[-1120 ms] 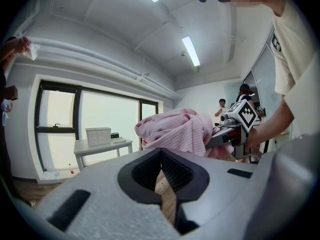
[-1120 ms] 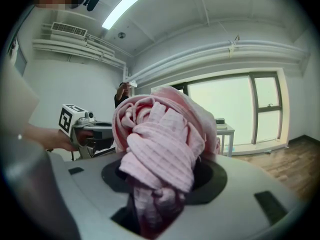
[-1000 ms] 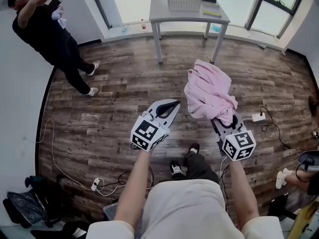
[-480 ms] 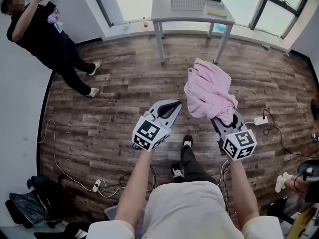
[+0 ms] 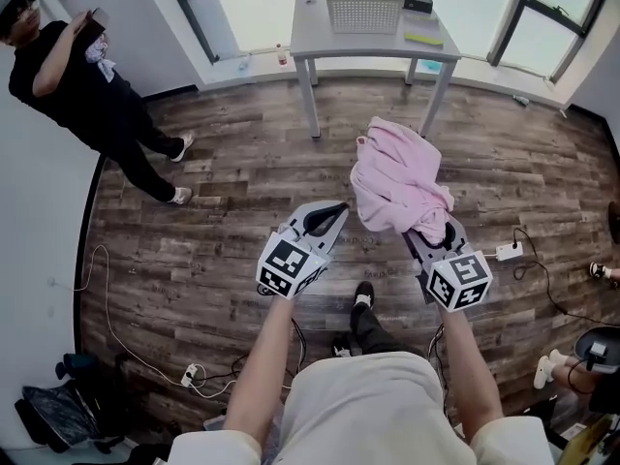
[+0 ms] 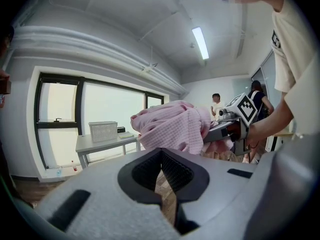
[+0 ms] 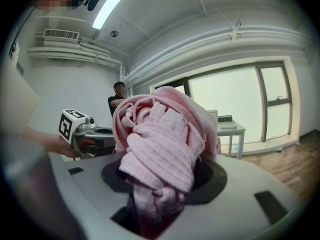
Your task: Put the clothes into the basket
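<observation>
A bunched pink garment [image 5: 397, 184] hangs from my right gripper [image 5: 427, 232], which is shut on it and carries it above the wooden floor. In the right gripper view the pink garment [image 7: 161, 139] fills the space between the jaws and hides their tips. My left gripper [image 5: 327, 217] is just left of the garment, apart from it, jaws shut with nothing in them. The white mesh basket [image 5: 363, 3] stands on a grey table [image 5: 315, 29] ahead by the window. The left gripper view shows the basket [image 6: 103, 131] and the garment [image 6: 172, 126] too.
A person in black [image 5: 82, 80] stands at the far left by the wall. A black box [image 5: 418, 1] and a yellow-green pad [image 5: 424, 38] lie on the table beside the basket. A power strip [image 5: 506, 252] and cables lie on the floor at right.
The view has shifted forward, so the table and basket sit a little lower and nearer. Both grippers keep their pose and the garment stays held. The person at left lowered an arm.
</observation>
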`<state>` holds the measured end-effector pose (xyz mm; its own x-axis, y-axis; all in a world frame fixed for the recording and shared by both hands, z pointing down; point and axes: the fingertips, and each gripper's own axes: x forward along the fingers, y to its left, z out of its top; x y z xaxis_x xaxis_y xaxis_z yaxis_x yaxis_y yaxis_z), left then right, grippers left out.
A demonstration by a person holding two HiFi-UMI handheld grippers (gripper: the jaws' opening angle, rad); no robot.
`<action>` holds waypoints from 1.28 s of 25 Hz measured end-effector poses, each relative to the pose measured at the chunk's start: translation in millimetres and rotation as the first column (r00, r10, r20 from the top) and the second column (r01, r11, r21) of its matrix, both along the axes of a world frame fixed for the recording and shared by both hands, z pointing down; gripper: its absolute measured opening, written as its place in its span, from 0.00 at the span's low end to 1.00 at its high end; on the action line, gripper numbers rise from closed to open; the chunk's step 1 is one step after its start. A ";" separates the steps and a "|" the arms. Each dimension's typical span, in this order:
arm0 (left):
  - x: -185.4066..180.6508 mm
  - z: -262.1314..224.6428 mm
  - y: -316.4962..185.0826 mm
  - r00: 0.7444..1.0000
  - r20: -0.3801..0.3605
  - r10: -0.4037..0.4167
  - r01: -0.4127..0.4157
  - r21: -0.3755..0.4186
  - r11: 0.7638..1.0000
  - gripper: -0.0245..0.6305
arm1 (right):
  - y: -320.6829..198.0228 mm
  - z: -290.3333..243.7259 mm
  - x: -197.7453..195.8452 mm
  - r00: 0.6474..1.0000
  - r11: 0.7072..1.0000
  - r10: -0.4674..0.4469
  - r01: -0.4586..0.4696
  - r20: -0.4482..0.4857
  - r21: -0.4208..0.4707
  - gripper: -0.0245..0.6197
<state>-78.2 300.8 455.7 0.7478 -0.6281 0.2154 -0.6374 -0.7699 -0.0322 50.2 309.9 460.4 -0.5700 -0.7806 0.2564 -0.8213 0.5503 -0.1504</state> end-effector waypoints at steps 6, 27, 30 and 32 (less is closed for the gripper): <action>10.6 -2.9 -72.0 1.000 0.001 -0.016 0.016 -0.011 1.000 0.06 | -62.0 7.2 -10.0 0.998 0.998 -0.057 0.058 0.012 -0.036 0.41; 28.0 -5.7 -130.4 1.000 0.006 -0.031 0.030 0.024 0.999 0.06 | -137.4 1.3 4.9 0.997 0.998 -0.068 0.068 0.023 0.008 0.41; 29.0 -6.2 -156.6 1.000 0.013 -0.025 0.025 0.004 1.000 0.06 | -164.4 -0.4 6.2 0.998 0.998 -0.064 0.064 0.022 -0.006 0.41; 25.9 -1.9 -170.2 1.000 0.015 -0.023 0.023 -0.007 1.000 0.06 | -176.5 3.5 2.8 0.998 0.998 -0.061 0.062 0.022 -0.017 0.41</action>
